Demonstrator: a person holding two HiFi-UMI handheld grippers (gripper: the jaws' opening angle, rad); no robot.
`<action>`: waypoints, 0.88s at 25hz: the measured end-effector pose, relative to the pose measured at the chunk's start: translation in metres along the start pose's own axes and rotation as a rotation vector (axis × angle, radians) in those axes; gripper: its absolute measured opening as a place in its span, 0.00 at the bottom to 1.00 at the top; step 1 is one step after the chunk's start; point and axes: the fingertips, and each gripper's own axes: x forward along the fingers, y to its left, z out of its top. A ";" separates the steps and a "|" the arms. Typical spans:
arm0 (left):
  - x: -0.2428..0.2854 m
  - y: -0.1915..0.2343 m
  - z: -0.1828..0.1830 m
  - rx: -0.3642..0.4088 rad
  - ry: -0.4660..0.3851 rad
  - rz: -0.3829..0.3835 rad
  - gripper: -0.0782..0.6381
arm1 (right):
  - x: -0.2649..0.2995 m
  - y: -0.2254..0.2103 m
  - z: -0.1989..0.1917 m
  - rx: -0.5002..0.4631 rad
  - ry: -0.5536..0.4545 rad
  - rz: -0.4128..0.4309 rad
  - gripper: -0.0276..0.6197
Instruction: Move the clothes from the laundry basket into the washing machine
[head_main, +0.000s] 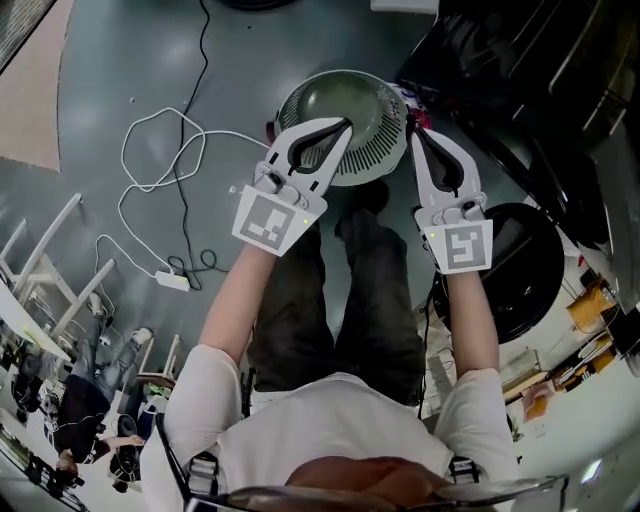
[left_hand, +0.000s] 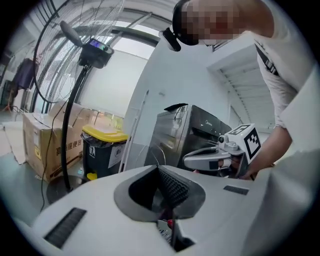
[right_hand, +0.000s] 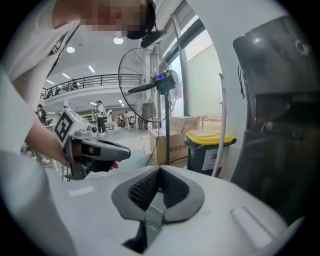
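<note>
A white cable (head_main: 150, 150) is lying looped on the floor (head_main: 120, 60) at the left, well apart from the person's feet. The left tongs (head_main: 347, 124) are hanging over the basket (head_main: 372, 168), jaws pressed together and gripping nothing. The right tongs (head_main: 412, 133) are hovering just beside the basket's right rim, also fully closed and empty. The basket is standing on the floor ahead of the person's knees, and its inside is looking bare; no clothes are showing in any view, so where they are lying I cannot tell. The dark washer (head_main: 520, 90) is standing at the right, near the right tongs. What is worrying me from here: with both tongs sitting close together, a turn toward the washer could be knocking them against each other or against the machine's front. A small garment could also be hiding low in the basket and getting left behind. A step back to the left could be catching the cable.
</note>
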 end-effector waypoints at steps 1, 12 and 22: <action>-0.007 -0.004 0.009 -0.001 0.009 0.010 0.12 | -0.008 0.001 0.008 0.008 0.011 -0.004 0.06; -0.079 -0.041 0.140 0.028 0.031 0.056 0.12 | -0.070 0.020 0.143 0.038 0.026 -0.034 0.06; -0.161 -0.114 0.294 0.141 -0.012 0.031 0.12 | -0.155 0.030 0.287 0.068 -0.005 -0.130 0.06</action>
